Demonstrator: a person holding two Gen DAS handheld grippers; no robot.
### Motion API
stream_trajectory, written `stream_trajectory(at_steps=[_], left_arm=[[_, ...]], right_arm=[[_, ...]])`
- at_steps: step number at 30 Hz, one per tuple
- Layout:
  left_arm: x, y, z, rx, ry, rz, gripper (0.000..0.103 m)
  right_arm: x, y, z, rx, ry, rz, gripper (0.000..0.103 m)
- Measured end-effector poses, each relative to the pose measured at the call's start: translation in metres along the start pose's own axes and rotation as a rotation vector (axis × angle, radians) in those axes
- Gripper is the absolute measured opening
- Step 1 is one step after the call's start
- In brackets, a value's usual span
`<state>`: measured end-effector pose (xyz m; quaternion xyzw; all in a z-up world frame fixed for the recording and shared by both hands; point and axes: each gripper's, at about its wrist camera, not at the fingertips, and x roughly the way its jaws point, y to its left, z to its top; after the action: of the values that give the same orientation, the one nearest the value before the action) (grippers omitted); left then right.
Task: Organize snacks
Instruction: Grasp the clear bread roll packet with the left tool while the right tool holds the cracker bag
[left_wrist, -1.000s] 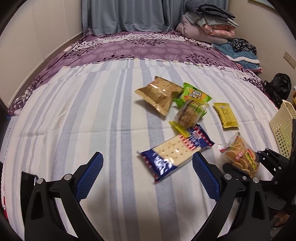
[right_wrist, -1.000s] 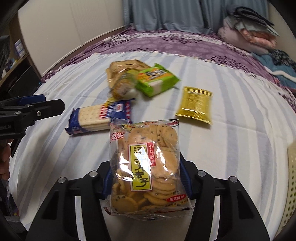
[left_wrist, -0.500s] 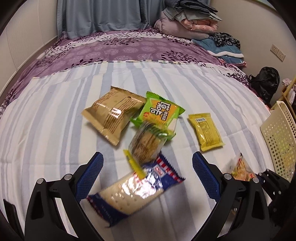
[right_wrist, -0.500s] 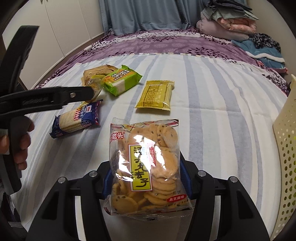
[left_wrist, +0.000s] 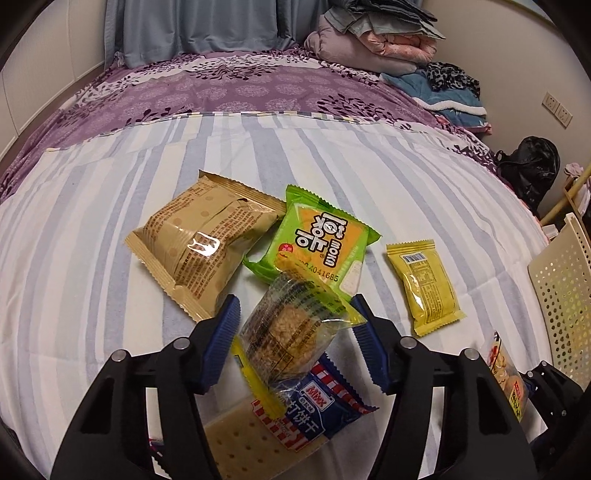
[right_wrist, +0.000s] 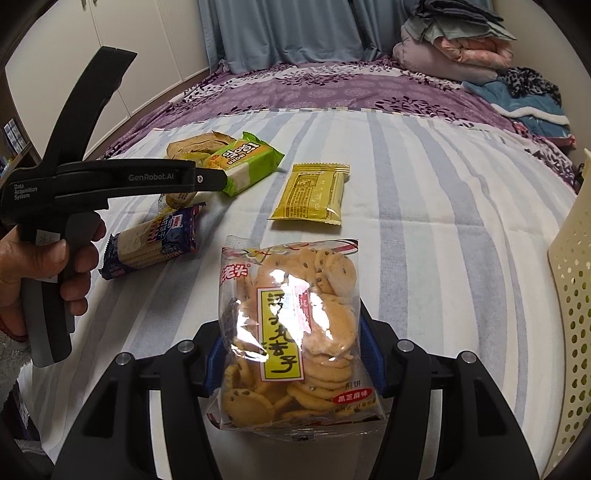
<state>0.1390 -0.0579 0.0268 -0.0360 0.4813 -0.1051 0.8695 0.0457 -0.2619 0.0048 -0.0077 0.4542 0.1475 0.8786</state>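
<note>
My left gripper (left_wrist: 294, 301) points down at the snack pile on the striped bedsheet. Its jaws are closing around a clear cereal-bar pack (left_wrist: 291, 332); the right pad touches the pack's flap, and a thin strip of sheet still shows at the left pad. That pack lies across a blue cracker pack (left_wrist: 280, 424) and a green pack (left_wrist: 321, 240). A brown pack (left_wrist: 203, 251) and a yellow pack (left_wrist: 424, 284) lie beside them. My right gripper (right_wrist: 291, 363) is shut on a clear cookie bag (right_wrist: 291, 332), held above the sheet.
A cream perforated basket (right_wrist: 576, 295) stands at the bed's right edge. Folded blankets (left_wrist: 373, 40) are piled at the far end of the bed. A hand (right_wrist: 55, 266) grips the left tool's handle at the left of the right wrist view.
My left gripper moved forward and down over the pile, and its wide jaws have narrowed around the cereal-bar pack. The right gripper keeps the cookie bag and has barely moved.
</note>
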Motion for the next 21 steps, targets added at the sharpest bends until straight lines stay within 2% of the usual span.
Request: stream_trajectory(at_steps=[9, 21], left_arm=[[-0.012, 0.005, -0.007, -0.011, -0.03, -0.026, 0.047], [-0.055, 0.009, -0.017, -0.046, -0.069, -0.017, 0.039]], right_arm=[[-0.002, -0.001, 0.002, 0.015, 0.0, 0.001, 0.058], [-0.025, -0.003, 0.008, 0.035, -0.055, 0.025, 0.058]])
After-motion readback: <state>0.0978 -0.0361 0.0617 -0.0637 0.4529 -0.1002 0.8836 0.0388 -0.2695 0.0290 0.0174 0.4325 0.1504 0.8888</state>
